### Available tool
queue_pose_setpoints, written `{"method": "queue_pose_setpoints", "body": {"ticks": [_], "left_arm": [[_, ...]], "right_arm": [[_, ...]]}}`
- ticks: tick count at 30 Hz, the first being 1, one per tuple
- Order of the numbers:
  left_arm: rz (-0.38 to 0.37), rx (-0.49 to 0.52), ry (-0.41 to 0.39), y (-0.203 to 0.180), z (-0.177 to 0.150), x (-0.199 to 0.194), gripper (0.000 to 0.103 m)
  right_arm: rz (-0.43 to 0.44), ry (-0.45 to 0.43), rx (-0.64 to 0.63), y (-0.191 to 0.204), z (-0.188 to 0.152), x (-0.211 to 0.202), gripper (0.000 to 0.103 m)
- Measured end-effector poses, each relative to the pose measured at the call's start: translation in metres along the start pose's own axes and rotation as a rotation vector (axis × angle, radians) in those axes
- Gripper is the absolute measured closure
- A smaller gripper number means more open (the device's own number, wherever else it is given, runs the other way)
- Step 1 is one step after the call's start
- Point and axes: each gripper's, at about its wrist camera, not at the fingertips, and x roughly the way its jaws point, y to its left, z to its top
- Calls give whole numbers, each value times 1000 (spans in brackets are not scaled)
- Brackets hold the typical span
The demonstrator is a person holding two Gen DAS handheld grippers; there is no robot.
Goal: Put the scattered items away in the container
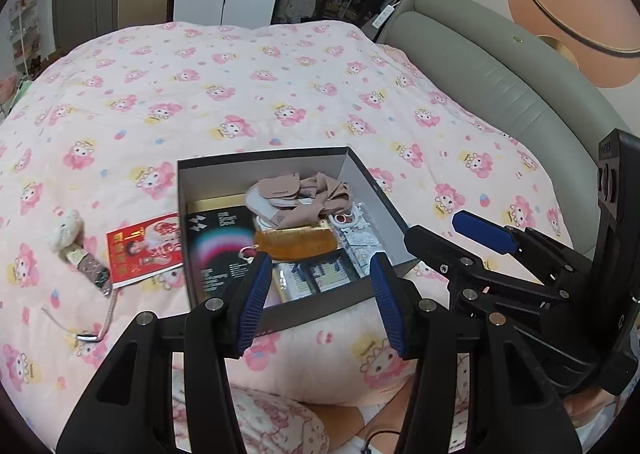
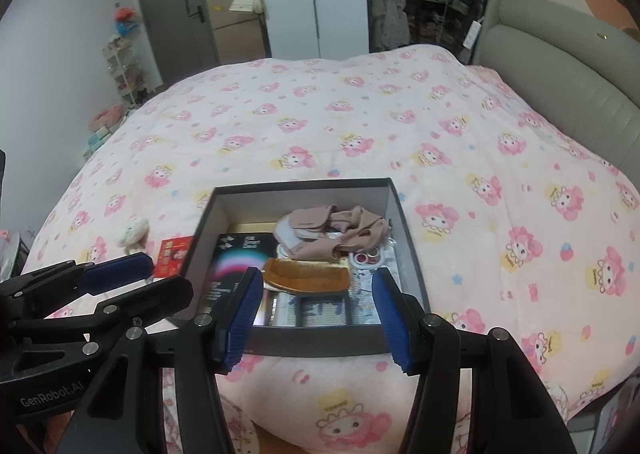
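Comb (image 2: 306, 277) and socks (image 2: 336, 230) inside box (image 2: 296, 342)

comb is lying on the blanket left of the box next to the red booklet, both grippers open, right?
Not quite. The comb lies inside the box, as the left wrist view shows. The red booklet is on the blanket left of it, and the left gripper and right gripper are open.

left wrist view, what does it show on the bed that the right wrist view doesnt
Only the left wrist view shows the patterned strap with a metal clasp lying left of the red booklet, and the whole booklet. Only the right wrist view shows the white shelf rack by the door. Both share the dark open box, amber wooden comb, beige fabric, white plush toy, and both open grippers: left, right.
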Motion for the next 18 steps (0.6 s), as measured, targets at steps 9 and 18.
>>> {"method": "queue_pose_setpoints", "body": {"ticks": [9, 18], "left_arm": [[26, -36, -27, 31, -16, -29, 51], [81, -135, -41, 87, -41, -53, 51]], "right_arm": [[11, -17, -57, 41, -3, -12, 50], [66, 20, -153, 103, -8, 1, 50]]}}
